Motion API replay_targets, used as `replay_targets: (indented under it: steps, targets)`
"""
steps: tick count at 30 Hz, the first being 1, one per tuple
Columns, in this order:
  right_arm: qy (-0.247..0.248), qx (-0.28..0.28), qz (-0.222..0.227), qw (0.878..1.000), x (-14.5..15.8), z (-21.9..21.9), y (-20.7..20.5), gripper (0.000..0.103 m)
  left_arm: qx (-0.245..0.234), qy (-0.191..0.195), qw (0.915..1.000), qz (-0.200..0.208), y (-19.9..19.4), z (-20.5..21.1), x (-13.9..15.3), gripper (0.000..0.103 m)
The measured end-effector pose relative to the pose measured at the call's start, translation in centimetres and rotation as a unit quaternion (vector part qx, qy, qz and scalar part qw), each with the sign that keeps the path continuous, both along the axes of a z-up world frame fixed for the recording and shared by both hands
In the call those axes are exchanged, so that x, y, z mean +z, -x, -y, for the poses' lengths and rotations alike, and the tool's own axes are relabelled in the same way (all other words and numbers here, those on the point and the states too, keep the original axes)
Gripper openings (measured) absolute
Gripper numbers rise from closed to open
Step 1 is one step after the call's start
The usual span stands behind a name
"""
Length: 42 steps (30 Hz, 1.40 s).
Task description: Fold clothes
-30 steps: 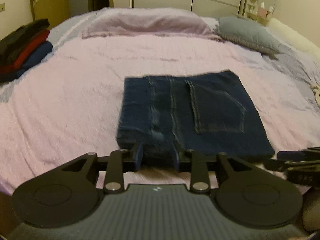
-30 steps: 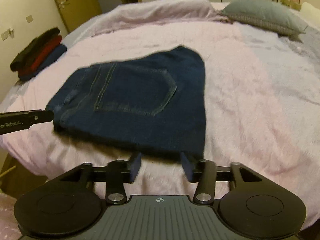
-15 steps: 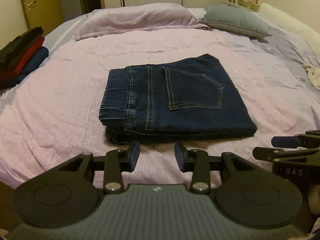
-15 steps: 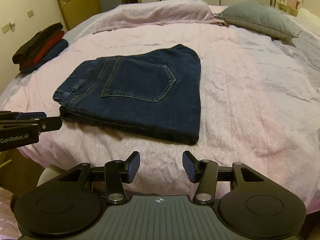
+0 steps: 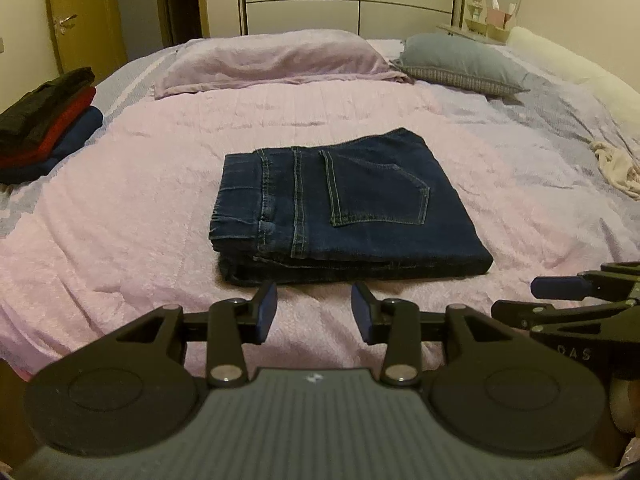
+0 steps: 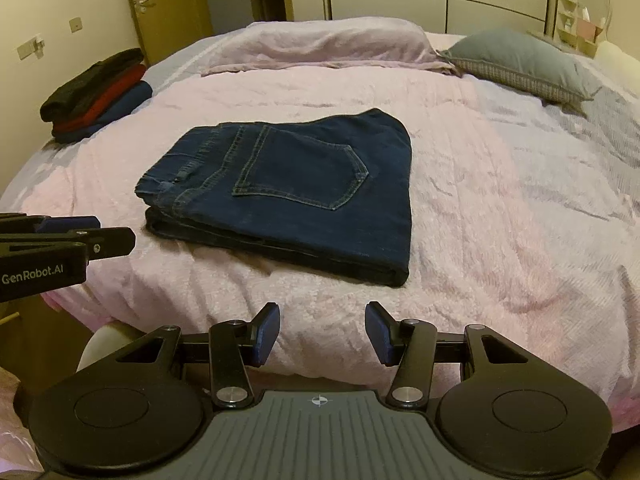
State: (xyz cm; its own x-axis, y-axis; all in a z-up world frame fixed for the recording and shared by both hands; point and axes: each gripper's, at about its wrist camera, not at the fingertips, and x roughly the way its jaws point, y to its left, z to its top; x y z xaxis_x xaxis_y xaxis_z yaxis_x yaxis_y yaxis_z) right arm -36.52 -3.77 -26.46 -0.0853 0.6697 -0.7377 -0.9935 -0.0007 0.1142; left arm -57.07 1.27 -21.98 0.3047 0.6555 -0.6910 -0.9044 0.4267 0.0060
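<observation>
A pair of dark blue jeans (image 5: 340, 208) (image 6: 296, 188) lies folded into a thick rectangle on the pink bedspread (image 5: 120, 208), back pocket up. My left gripper (image 5: 315, 307) hovers just short of the jeans' near edge; its jaws are opening and nothing is between them. My right gripper (image 6: 322, 330) stands open and empty over the bed's front edge, a little back from the jeans' near right corner. Each gripper shows at the side of the other's view: the right gripper (image 5: 568, 296) and the left gripper (image 6: 92, 232).
A stack of folded clothes (image 5: 44, 124) (image 6: 96, 92), black, red and blue, sits at the bed's left edge. A pink pillow (image 5: 272, 60) and a grey pillow (image 5: 460, 62) lie at the head. A crumpled pale cloth (image 5: 616, 164) lies at the right.
Both grippers have drawn back from the jeans' near edge and risen a little. The left jaws, which were on the jeans' edge, have let go and spread wider. The jeans lie still.
</observation>
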Motion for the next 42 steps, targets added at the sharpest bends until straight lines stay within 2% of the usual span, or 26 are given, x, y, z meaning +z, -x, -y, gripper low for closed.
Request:
replay_targets:
  steps: [6, 9, 12, 15, 17, 21, 23, 25, 29, 31, 33, 35, 36, 38, 39, 42]
  targets:
    - [-0.003, -0.008, 0.004, 1.000, 0.0, 0.4, 0.0, 0.051, -0.016, 0.008, 0.9994, 0.028, 1.3, -0.2, -0.2, 0.037]
    - [-0.005, -0.024, -0.010, 1.000, -0.3, 0.1, -0.4, 0.051, -0.034, 0.011, 0.9978, 0.055, 3.3, -2.8, -0.5, 0.037]
    - [-0.015, -0.050, -0.040, 0.998, -0.7, -0.7, -1.3, 0.051, -0.055, 0.014, 0.9953, 0.079, 5.2, -5.9, -0.7, 0.037]
    - [-0.012, -0.097, -0.095, 0.991, -1.7, -2.8, -2.9, 0.051, -0.092, 0.017, 0.9914, 0.091, 6.6, -10.4, -1.1, 0.037]
    - [-0.015, -0.126, -0.139, 0.982, -2.0, -4.6, -4.0, 0.051, -0.137, 0.019, 0.9843, 0.110, 7.1, -14.2, -1.0, 0.037]
    - [-0.056, -0.162, -0.217, 0.961, -1.9, -9.0, -5.5, 0.051, -0.222, 0.035, 0.9642, 0.140, 6.9, -22.7, -1.2, 0.037]
    - [-0.043, -0.193, -0.249, 0.948, -2.6, -11.1, -5.7, 0.051, -0.243, 0.059, 0.9585, 0.137, 5.4, -26.8, -1.0, 0.036]
    - [-0.017, -0.217, -0.275, 0.937, -3.0, -12.7, -5.8, 0.051, -0.275, 0.087, 0.9482, 0.132, 3.7, -30.2, -0.7, 0.038]
    - [0.029, -0.286, -0.293, 0.912, -2.3, -13.5, -5.9, 0.051, -0.314, 0.169, 0.9281, 0.108, 0.2, -35.8, -0.4, 0.039]
    - [0.040, -0.346, -0.323, 0.880, -2.1, -12.4, -6.2, 0.051, -0.340, 0.211, 0.9121, 0.090, -1.7, -38.0, -0.6, 0.042]
    - [0.041, -0.406, -0.360, 0.839, -2.1, -10.8, -6.2, 0.051, -0.364, 0.252, 0.8936, 0.072, -3.6, -40.0, -1.0, 0.042]
    - [0.028, -0.466, -0.404, 0.787, -2.5, -8.8, -5.7, 0.052, -0.379, 0.288, 0.8776, 0.057, -5.5, -41.8, -1.9, 0.042]
    - [0.018, -0.496, -0.425, 0.756, -2.9, -7.5, -4.8, 0.053, -0.386, 0.303, 0.8701, 0.049, -6.4, -42.4, -2.5, 0.042]
    - [-0.008, -0.539, -0.456, 0.708, -3.6, -5.9, -2.8, 0.066, -0.402, 0.326, 0.8550, 0.031, -7.8, -43.6, -3.6, 0.043]
    - [-0.021, -0.557, -0.471, 0.684, -3.9, -5.1, -1.7, 0.066, -0.410, 0.332, 0.8493, 0.018, -8.4, -44.1, -4.2, 0.043]
    - [-0.059, -0.574, -0.507, 0.640, -5.5, -4.3, 1.5, 0.067, -0.427, 0.352, 0.8327, -0.002, -9.6, -45.4, -6.0, 0.044]
